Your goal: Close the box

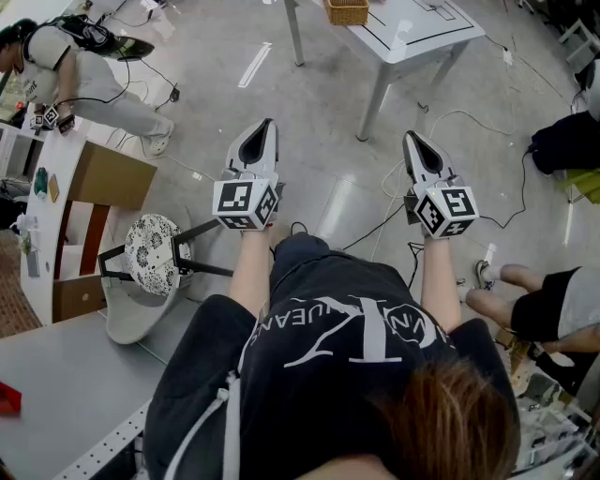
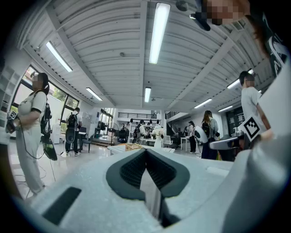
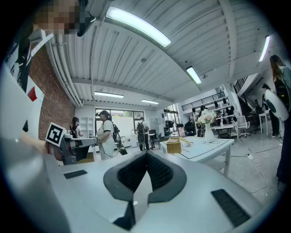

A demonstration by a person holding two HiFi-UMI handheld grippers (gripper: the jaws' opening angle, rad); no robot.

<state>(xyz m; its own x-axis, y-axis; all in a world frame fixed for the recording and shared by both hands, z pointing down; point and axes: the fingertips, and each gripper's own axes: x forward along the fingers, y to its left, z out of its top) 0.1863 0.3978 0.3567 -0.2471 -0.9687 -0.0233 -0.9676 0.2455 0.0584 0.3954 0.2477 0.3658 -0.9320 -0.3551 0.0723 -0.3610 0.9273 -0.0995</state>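
Fingers on my left gripper are pressed together along their ribbed pads with nothing between them. The fingers on my right gripper are closed the same way and also hold nothing. From the head view I hold both out over the bare floor, the left gripper and the right gripper side by side and touching nothing.

The woven box sits on the white counter far ahead, well apart from both grippers. The top edge of the head view cuts it off, so its top is out of sight there. The right gripper view shows the woven box whole, with a flap slanting out to its right. It is too small for me to tell whether that flap is the lid. That view also shows a vase of flowers standing near the box. In the left gripper view the box is only a small tan shape. A patterned stool at my near left shows only in the head view, and my own torso covers the near part of that view.
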